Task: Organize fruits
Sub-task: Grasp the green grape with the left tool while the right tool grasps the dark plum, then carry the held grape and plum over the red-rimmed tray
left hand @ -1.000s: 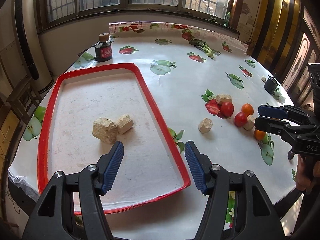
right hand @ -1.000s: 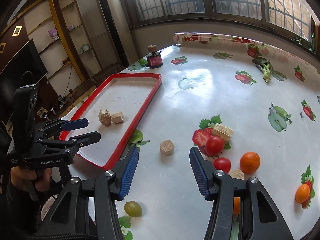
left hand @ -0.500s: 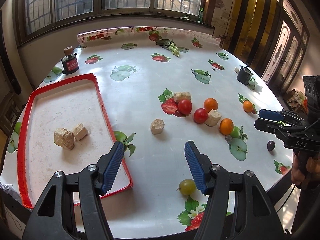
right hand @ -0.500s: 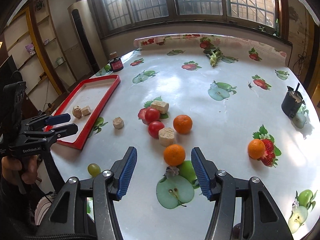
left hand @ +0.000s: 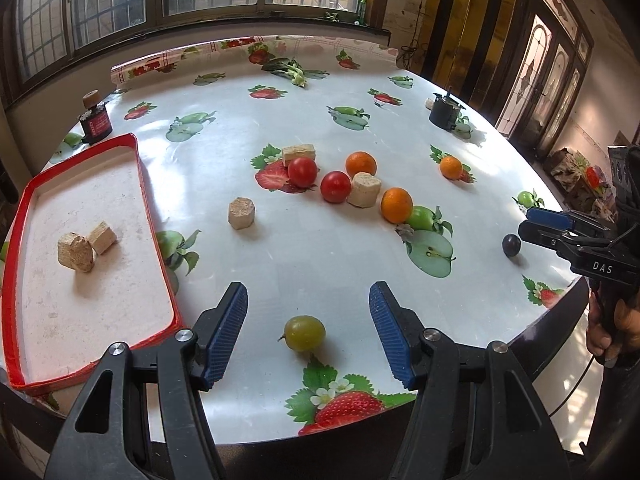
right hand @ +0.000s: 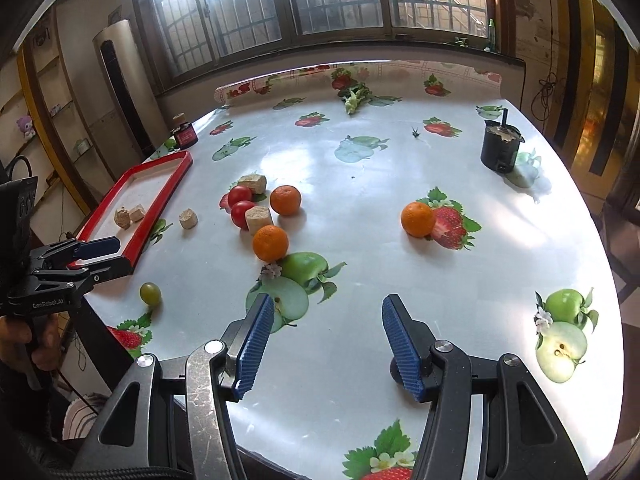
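1. progress: early, by the look of it. the red tray (left hand: 140, 184), at the left of the left wrist view, holds only two tan blocks (left hand: 86, 246); no fruit lies in it. every fruit sits loose on the table (left hand: 320, 264).
2. oranges: three. two in the central cluster (right hand: 285, 200) (right hand: 270, 243), one apart at centre right (right hand: 417, 219).
3. tomatoes: two, red, touching the cluster (left hand: 302, 172) (left hand: 335, 187).
4. grapes: one green grape (left hand: 305, 333), lower centre; one dark grape (left hand: 511, 245), right edge.
5. tan blocks on the table: three (left hand: 241, 213) (left hand: 364, 189) (left hand: 299, 153).
6. other items: one small red-labelled bottle (left hand: 95, 122), upper left; one black pot (right hand: 500, 148), upper right.
7. left gripper (left hand: 308, 330): jaws wide, empty, the green grape on the table between its pads, untouched.
8. right gripper (right hand: 328, 340): jaws apart, empty, over bare cloth; the dark grape seems to hide behind its right finger.
9. remaining: all seven fruits still to be sorted, as judged.
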Demonstrator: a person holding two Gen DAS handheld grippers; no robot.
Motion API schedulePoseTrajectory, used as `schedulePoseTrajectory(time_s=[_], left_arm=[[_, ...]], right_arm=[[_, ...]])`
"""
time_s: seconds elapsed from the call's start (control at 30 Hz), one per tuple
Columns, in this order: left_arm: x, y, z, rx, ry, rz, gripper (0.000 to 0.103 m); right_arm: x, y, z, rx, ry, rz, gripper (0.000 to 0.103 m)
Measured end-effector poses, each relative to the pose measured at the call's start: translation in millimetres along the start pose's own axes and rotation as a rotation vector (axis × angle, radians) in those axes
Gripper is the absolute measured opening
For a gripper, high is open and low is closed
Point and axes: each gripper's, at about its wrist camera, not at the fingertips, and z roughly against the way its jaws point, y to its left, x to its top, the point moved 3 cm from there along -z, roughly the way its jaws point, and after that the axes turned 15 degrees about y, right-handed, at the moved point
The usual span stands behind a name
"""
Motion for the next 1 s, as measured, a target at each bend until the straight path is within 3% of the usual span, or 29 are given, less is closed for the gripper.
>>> schedulePoseTrajectory(time_s=[0.2, 0.47, 0.5, 0.53, 0.57, 0.63, 1.0], left_arm=[[-8.4, -4.7, -18.0, -0.003, 0.04, 0.0, 0.062], [-8.2, 2.5, -40.9, 0.015, 0.089, 0.006, 0.061], [-8.6, 1.6, -43.4, 0.016, 0.093, 0.0, 0.054], [-9.2, 0.3, -46.3, 0.013, 0.101, -0.008, 0.043], [-10.1, -0.7, -48.5, 0.016, 0.107, -0.011, 0.04], [-10.6, -3.6, -47.1, 0.036, 0.096, -0.027, 0.027], [0.5, 10.5, -24.5, 0.025, 0.041, 0.0, 0.025]], right_arm=[[-28.9, -20.3, -11.5, -0.057, 0.047, -0.048, 0.058], [-30.6, -44.6, -33.7, -0.109, 0.078, -0.109, 0.057], [-30.5, -45.1, -36.4, -0.111, 0.083, -0.109, 0.056], [-30.6, -44.4, -39.5, -0.113, 0.09, -0.106, 0.047], [-30.9, -43.7, -42.3, -0.116, 0.098, -0.101, 0.044], [-30.8, -40.1, -43.0, -0.136, 0.092, -0.082, 0.028], [-10.3, -2.7, -38.1, -0.064, 0.069, -0.009, 0.027]])
